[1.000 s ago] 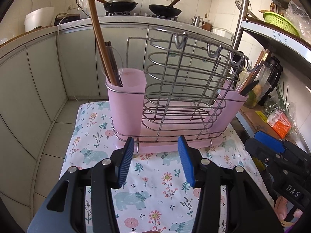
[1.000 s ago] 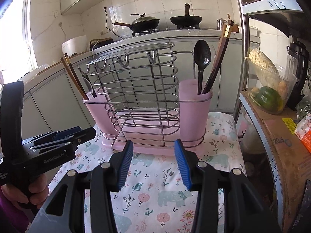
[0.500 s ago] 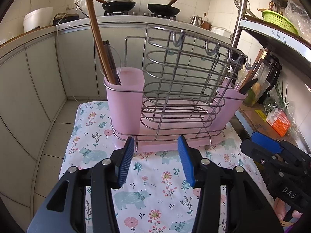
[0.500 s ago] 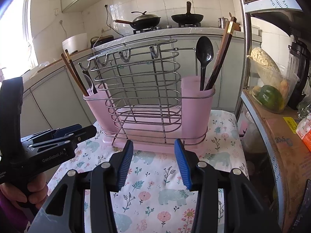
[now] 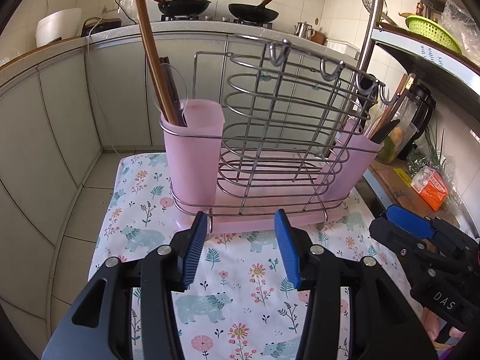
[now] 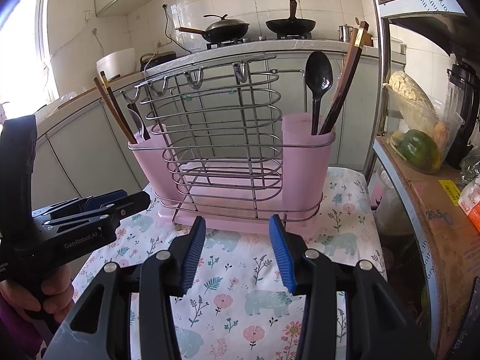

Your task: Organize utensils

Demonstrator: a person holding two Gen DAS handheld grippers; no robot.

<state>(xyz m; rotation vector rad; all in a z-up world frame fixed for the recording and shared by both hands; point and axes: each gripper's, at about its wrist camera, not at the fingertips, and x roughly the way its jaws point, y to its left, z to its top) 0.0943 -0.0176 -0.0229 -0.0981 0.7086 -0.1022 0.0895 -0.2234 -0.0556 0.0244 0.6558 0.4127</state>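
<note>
1. Our left tongs (image 5: 241, 246) and right tongs (image 6: 237, 249) both gape, released, just before the rack (image 6: 228, 150) on the tabletop (image 6: 240, 270).
2. Only our right view shows the black spoon (image 6: 318, 81) in the rack's right cup (image 6: 303, 162).
3. Only our left view shows the orange box (image 5: 430, 187) right of the rack.

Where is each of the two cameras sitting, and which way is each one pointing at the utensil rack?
Left wrist view: on the left gripper, facing the rack from its left end, nearest the pink cup of chopsticks; its own open blue fingers show, the right gripper at the right edge.
Right wrist view: on the right gripper, facing the rack's right end, where the black spoon stands; its open fingers, the left gripper and holding hand show.
Shared: rack, floral cloth, stove pans.
</note>
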